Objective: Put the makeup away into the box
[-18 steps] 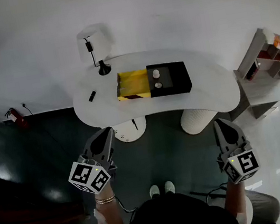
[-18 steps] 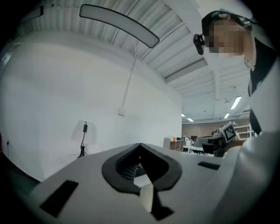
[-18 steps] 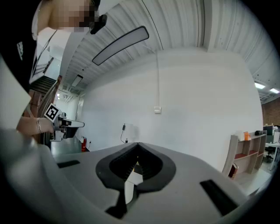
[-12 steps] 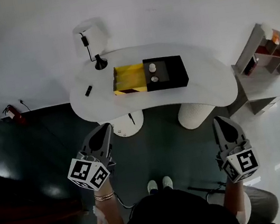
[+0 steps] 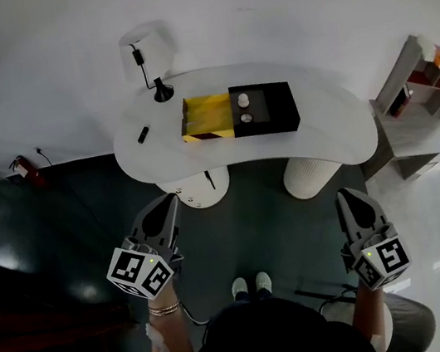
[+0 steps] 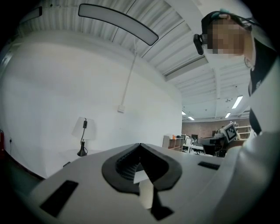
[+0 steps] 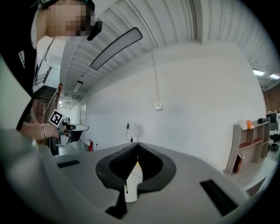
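Left gripper (image 5: 169, 198): jaws pressed together, tips meeting; lower left of the head view, over dark floor (image 5: 255, 232), short of the table's near edge.
Right gripper (image 5: 343, 191): jaws pressed together; lower right, level with the left one, also short of the table.
Table (image 5: 331, 138): white, rounded, across the upper middle; its near edge curves above both grippers.
Box (image 5: 276, 110): black, at the table's centre, with a yellow tray (image 5: 206, 119) touching its left side.
Makeup: two small white round jars (image 5: 243, 99), one behind the other, on the black half near the yellow tray.
Table's left end: lamp (image 5: 150, 57) at the far edge, small dark item (image 5: 143, 134) beside the tray, apart from it.
Table's right end: bare white top beyond the box.
Open room: a floor strip between grippers and table, crossed by two white table bases (image 5: 313, 176).
Right edge: shelf unit (image 5: 428, 88), apart from the table.
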{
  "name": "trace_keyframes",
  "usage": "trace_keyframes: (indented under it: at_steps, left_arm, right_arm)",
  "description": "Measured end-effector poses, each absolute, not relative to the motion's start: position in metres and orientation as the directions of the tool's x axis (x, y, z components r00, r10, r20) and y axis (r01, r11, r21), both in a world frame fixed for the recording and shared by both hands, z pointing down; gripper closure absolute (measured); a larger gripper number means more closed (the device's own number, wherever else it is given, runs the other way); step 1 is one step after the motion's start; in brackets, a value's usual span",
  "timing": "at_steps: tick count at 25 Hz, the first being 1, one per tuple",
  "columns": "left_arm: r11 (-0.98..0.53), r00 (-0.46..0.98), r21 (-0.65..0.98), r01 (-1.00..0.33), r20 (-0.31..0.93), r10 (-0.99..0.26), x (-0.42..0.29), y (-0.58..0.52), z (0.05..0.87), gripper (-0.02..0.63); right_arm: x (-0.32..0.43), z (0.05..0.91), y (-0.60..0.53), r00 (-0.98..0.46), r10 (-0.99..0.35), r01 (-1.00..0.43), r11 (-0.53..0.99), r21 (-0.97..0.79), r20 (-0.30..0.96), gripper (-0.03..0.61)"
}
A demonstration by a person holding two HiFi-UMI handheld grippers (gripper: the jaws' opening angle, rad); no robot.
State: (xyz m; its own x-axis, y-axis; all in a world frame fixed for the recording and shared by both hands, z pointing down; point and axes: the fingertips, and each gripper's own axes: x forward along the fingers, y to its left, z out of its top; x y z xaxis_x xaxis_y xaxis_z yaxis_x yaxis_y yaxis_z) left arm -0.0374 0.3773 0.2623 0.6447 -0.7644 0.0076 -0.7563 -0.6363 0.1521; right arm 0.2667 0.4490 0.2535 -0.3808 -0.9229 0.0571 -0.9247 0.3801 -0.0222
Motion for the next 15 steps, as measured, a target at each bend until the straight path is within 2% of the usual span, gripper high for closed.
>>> trace_keyframes:
  at_steps: [4, 15]
  left_arm:
    - [-0.624, 0.633, 0.150, -0.767, 0.021, -0.774, -0.032, 0.379, 0.267, 0.597]
    - [-0.611, 0.618, 0.137, -0.780, 0.016, -0.786, 0.002, 0.384, 0.269, 0.597]
  right_arm:
    - [0.272, 0.263, 0.447, -0.375, -0.920, -0.926, 0.378, 0.006, 0.109, 0.560]
    - [0.297, 0.283, 0.441, -0.416, -0.900, -0.905, 0.424, 0.034, 0.131, 0.560]
